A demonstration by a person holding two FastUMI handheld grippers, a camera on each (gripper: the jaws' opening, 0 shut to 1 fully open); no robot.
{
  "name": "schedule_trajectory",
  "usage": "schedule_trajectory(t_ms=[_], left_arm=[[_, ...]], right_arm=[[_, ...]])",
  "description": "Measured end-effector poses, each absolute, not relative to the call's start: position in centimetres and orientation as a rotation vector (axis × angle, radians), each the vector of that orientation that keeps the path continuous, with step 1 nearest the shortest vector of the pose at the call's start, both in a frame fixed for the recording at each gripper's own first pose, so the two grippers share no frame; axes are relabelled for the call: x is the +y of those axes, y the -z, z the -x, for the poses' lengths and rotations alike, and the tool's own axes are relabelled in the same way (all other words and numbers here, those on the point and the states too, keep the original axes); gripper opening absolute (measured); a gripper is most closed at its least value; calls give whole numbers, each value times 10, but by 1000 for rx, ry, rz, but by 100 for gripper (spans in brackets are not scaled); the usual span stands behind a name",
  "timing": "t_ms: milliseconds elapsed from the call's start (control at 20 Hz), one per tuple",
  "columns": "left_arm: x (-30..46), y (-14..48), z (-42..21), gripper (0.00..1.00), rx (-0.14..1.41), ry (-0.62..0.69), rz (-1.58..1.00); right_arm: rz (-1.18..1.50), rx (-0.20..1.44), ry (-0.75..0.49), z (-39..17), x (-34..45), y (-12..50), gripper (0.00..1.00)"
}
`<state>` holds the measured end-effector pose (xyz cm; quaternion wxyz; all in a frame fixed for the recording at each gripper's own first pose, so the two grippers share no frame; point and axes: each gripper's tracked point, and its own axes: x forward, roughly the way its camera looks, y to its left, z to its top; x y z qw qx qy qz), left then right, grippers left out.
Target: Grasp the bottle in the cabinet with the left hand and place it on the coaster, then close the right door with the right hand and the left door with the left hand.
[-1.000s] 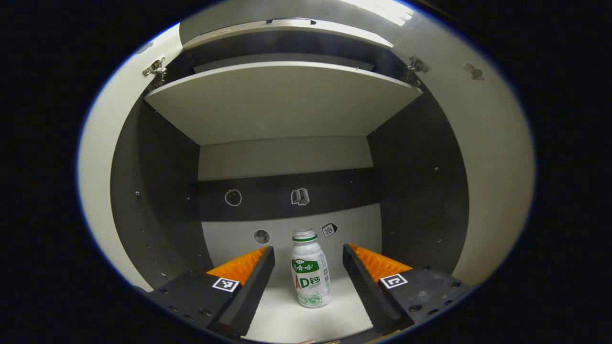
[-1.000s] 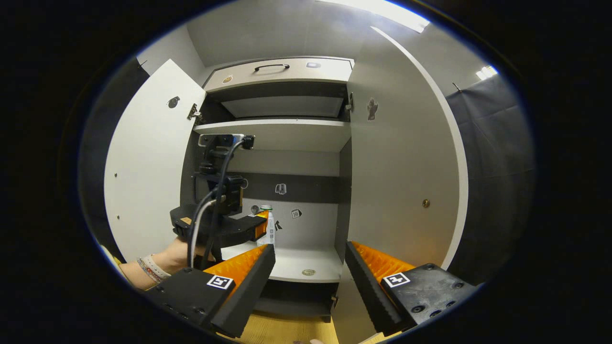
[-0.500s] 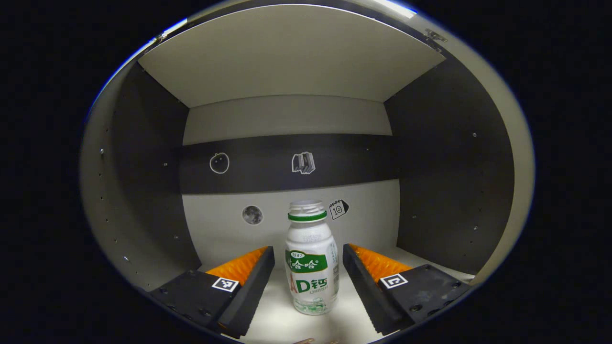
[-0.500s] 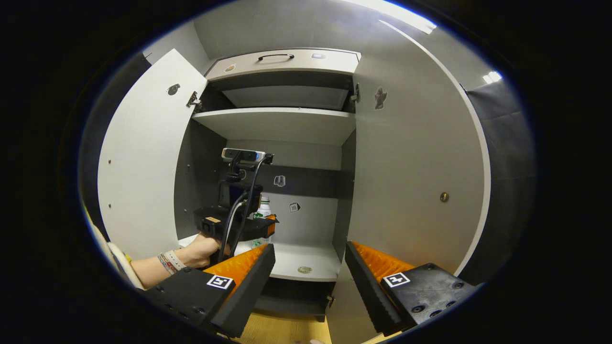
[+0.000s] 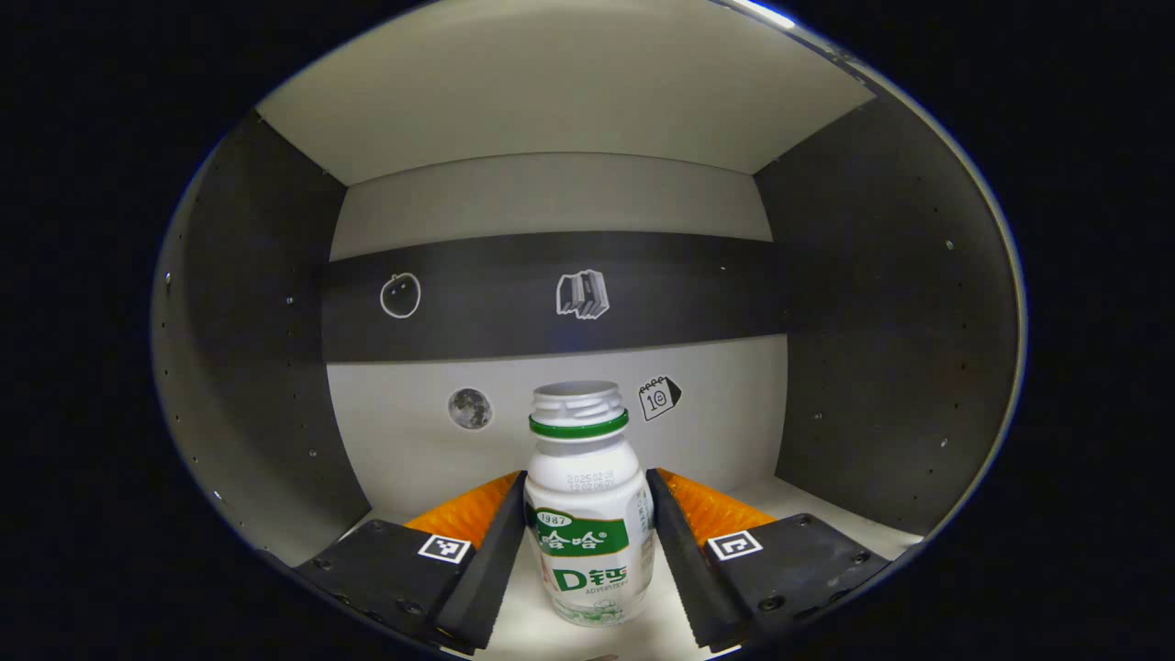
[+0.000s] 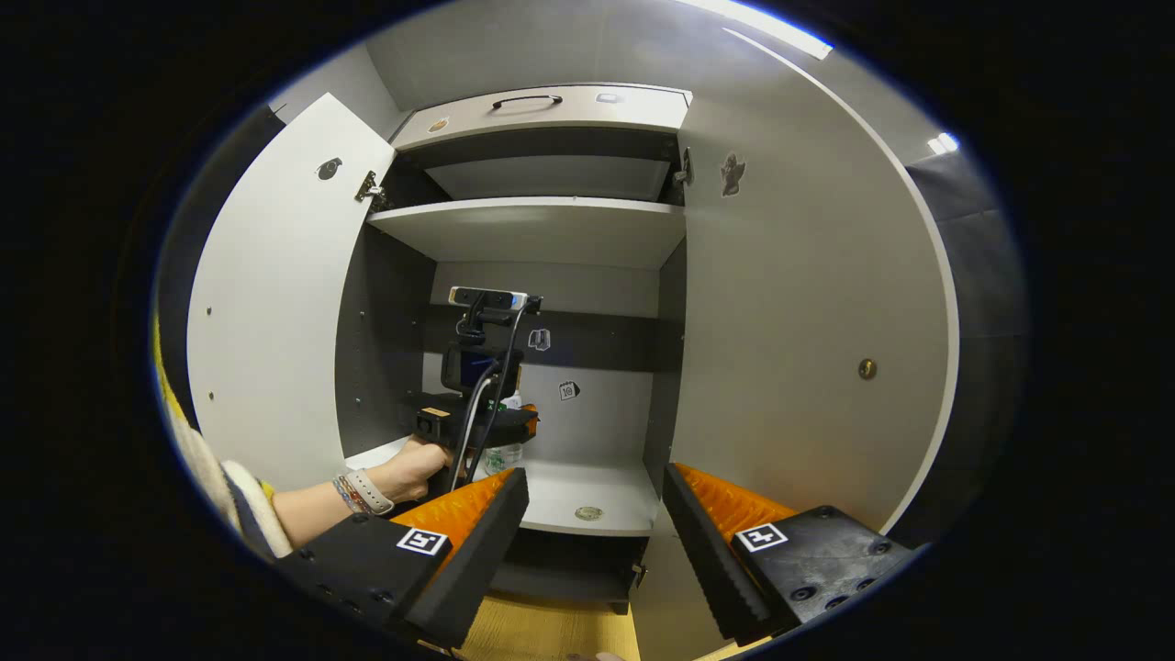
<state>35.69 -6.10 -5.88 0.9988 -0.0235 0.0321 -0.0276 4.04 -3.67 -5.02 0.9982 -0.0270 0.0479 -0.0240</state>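
In the left gripper view, the left gripper (image 5: 586, 542) is narrowed around the bottle (image 5: 589, 514), one finger close on each side of its body. The fingers look to be against the bottle's sides or a hair off; I cannot tell whether both press on it. The bottle stands upright on the cabinet's lower shelf (image 5: 826, 500), between the fingers, with its neck rising above them and no cap visible on its open mouth.

In the right gripper view, the right gripper (image 6: 595, 542) is wide open, holding and touching nothing, and it hangs in front of the cabinet, outside it. Farther off there, a hand (image 6: 413, 464) holds the left gripper (image 6: 514, 430) inside the cabinet above the lower shelf (image 6: 606, 487); the bottle (image 6: 503, 454) shows partly beneath it. A small round coaster (image 6: 588, 513) lies near the shelf's front edge, apart from the bottle. The left door (image 6: 275, 312) and right door (image 6: 808, 330) both stand open.
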Motion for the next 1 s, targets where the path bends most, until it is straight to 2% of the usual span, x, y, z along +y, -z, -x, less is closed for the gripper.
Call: schedule_trajectory(t_ms=[250,550,800,1000], left_arm=[[-47,39,-322,76,44,75,130],[-37,18,-213,77,-38,188,144],[-15,37,-118,77,-34,188,128],[-28,79,-48,76,-29,249,110]], right_arm=[[44,68,63,-25,-37,38,98],[46,65,53,-10,-23,36,97],[50,82,41,4,-10,41,97],[16,95,6,9,2,50,98]])
